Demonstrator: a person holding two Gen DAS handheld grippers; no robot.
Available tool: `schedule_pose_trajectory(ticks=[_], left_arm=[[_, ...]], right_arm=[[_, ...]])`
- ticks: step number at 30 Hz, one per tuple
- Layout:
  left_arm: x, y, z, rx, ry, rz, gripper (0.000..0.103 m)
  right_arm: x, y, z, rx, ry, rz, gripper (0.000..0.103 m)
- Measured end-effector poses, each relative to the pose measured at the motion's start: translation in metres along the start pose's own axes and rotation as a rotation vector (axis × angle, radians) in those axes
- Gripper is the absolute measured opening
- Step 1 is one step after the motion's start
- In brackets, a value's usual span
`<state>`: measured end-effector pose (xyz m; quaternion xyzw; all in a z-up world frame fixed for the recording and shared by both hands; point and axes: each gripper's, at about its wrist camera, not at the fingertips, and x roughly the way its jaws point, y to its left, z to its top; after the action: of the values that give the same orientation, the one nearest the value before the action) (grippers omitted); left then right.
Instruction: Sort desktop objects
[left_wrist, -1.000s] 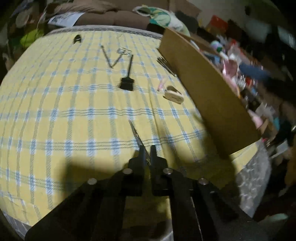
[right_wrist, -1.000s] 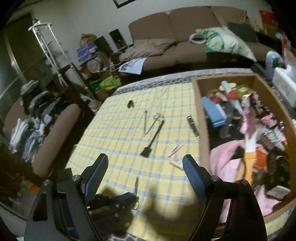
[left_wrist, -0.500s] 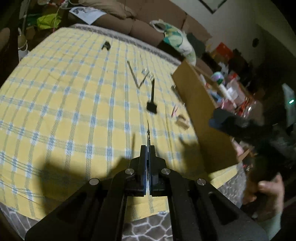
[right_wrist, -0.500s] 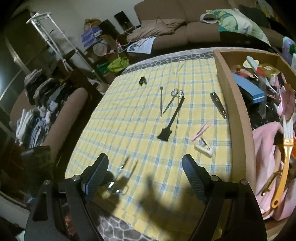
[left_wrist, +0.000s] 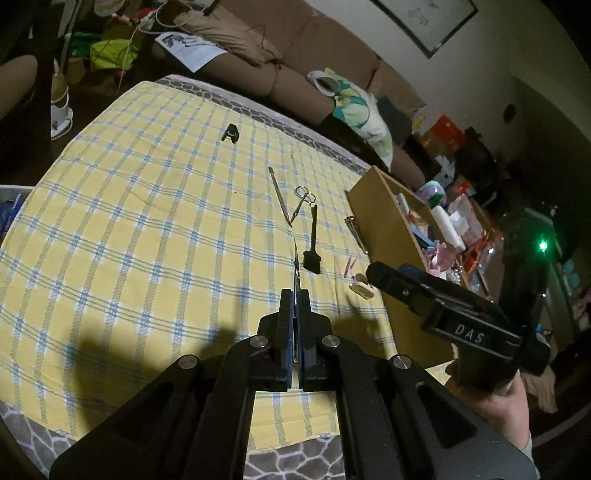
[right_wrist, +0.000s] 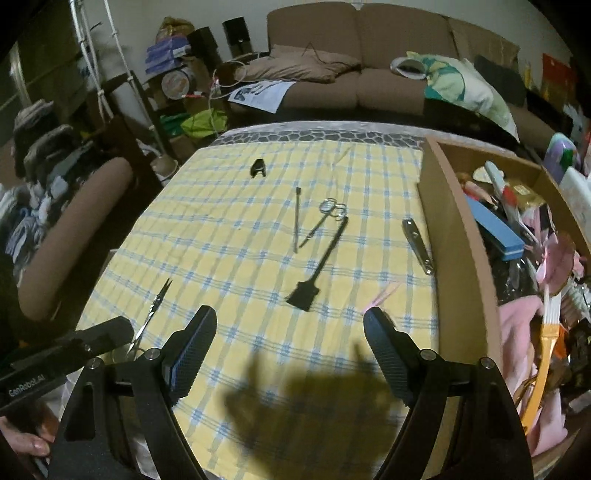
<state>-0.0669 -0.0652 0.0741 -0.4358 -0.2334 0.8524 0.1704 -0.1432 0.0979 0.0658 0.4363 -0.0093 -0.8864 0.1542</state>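
My left gripper (left_wrist: 294, 295) is shut on thin pointed scissors (left_wrist: 295, 266), held above the yellow checked cloth (left_wrist: 147, 240) with the blades sticking forward. The right wrist view shows those scissors (right_wrist: 153, 310) at lower left. My right gripper (right_wrist: 290, 332) is open and empty over the cloth's near edge, and it also shows in the left wrist view. Beyond lie a black brush (right_wrist: 317, 266), small silver scissors (right_wrist: 327, 218), a metal rod (right_wrist: 296, 218), a nail clipper (right_wrist: 417, 245), pink tweezers (right_wrist: 384, 295) and a black clip (right_wrist: 258, 168).
A wooden box (right_wrist: 458, 229) crammed with several toiletries stands along the right edge of the cloth. A small beige clipper (left_wrist: 362, 288) lies beside its wall. A brown sofa (right_wrist: 369, 74) is behind the table and a padded chair (right_wrist: 74, 229) at left.
My left gripper has risen and drawn back with the scissors, which have turned edge-on. My right gripper has swung left and lower over the cloth, coming into the left wrist view.
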Motion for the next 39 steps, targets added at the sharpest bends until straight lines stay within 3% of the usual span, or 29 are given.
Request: schedule_pose_trajectory(ticks=[13, 19, 23, 30, 33, 38, 39], left_arm=[[-0.008, 0.008, 0.000, -0.014, -0.012, 0.004, 0.001], [-0.014, 0.012, 0.003, -0.032, -0.027, -0.009, 0.001], [-0.010, 0.013, 0.002, -0.039, -0.018, -0.017, 0.001], [0.002, 0.011, -0.001, -0.045, 0.010, -0.035, 0.001], [0.002, 0.011, -0.001, -0.045, 0.012, -0.045, 0.001], [-0.002, 0.012, 0.001, -0.056, -0.003, -0.054, 0.001], [-0.003, 0.013, 0.003, -0.057, -0.004, -0.055, 0.001]], right_arm=[[0.020, 0.014, 0.003, -0.010, 0.025, 0.015, 0.084], [0.039, -0.040, 0.021, 0.193, 0.010, 0.113, 0.082], [0.063, -0.045, 0.028, 0.175, 0.037, 0.092, 0.064], [0.114, -0.022, 0.017, 0.102, 0.128, 0.001, 0.057], [0.115, -0.013, 0.013, 0.050, 0.104, -0.078, 0.052], [0.109, -0.010, 0.002, -0.016, 0.057, -0.143, 0.023], [0.107, -0.011, 0.003, -0.019, 0.056, -0.136, 0.023]])
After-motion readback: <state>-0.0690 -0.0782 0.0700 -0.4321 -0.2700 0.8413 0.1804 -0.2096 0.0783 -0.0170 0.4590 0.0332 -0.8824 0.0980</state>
